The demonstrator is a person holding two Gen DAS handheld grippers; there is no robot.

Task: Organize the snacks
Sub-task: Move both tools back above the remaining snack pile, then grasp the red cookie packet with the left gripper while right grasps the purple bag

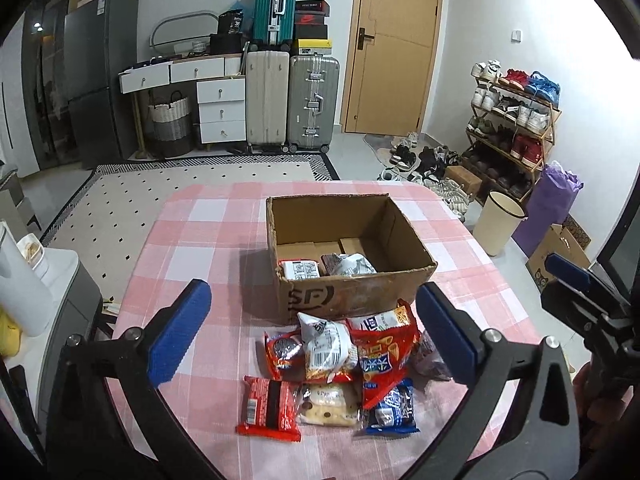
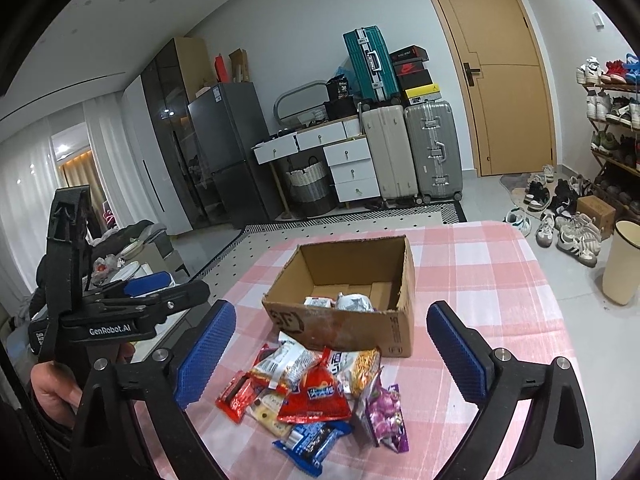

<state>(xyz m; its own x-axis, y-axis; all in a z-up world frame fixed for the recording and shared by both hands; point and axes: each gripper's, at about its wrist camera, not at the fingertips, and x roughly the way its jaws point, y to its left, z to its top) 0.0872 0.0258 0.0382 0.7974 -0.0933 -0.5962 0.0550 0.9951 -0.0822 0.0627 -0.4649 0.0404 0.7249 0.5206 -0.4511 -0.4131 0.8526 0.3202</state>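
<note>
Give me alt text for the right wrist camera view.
Open right gripper hovers over a pile of snack packets on a pink checked tablecloth, before a cardboard box already holding a few packets.

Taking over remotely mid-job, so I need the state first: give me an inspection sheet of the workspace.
Surface: pink checked tablecloth, flat.
Job's things: open cardboard box with a few packets inside; snack pile on the cloth in front of it, including a purple packet.
Clutter: nothing seen on the table besides these.
Grippers: left gripper and right gripper both open, empty, above the pile.
Cables: nothing seen.
Surroundings: suitcases, door, shoe rack, bin.
</note>
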